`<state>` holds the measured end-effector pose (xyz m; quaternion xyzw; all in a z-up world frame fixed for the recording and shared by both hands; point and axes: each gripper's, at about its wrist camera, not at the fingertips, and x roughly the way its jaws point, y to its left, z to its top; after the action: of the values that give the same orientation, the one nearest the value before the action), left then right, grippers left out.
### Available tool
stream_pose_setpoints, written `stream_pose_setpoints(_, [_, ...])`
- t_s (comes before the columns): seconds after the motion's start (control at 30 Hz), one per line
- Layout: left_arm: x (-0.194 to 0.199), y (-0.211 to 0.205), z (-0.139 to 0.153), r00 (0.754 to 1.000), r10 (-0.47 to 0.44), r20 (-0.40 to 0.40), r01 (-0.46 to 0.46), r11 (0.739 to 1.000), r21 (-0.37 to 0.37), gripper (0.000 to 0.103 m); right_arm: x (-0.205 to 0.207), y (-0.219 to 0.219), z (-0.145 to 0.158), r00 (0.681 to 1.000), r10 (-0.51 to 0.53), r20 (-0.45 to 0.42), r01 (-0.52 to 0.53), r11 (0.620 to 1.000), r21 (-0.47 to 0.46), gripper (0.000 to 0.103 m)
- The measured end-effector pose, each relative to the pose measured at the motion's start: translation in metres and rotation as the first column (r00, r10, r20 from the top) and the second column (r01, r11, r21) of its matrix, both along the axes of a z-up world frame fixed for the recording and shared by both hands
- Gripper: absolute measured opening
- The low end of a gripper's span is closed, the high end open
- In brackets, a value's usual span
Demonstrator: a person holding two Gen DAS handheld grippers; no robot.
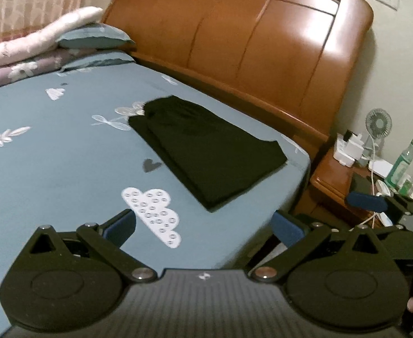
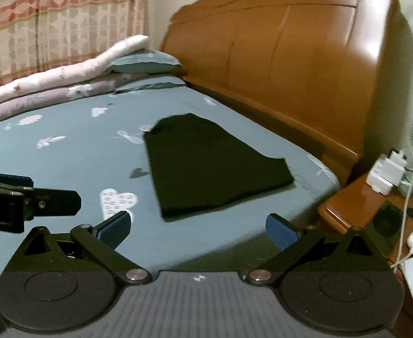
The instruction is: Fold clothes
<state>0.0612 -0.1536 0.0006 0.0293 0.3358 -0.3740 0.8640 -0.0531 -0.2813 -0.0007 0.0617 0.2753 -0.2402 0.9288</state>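
Black garment (image 1: 206, 155) lies folded flat on the bed (image 1: 65, 155), layered edges visible. Left hand-held gripper (image 1: 203, 226) and right hand-held gripper (image 2: 198, 226) hover near it, jaws wide, empty. Any further fold: align edges, smooth first.

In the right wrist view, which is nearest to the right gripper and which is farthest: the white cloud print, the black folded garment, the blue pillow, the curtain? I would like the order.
From the right gripper:
1. white cloud print, on the sheet just ahead, left.
2. black folded garment, mid-bed, ahead.
3. blue pillow, at the headboard, far left.
4. curtain, behind the bed, top left.
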Motion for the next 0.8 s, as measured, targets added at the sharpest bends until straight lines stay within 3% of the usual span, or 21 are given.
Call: stream_pose_setpoints(0.8, [-0.003, -0.016, -0.010, 0.998, 0.055, -0.036, -0.052, 0.995, 0.084, 0.102, 0.018, 0.000, -0.014, 0.995, 0.087, -0.052, -0.087, 0.996, 0.008, 0.103])
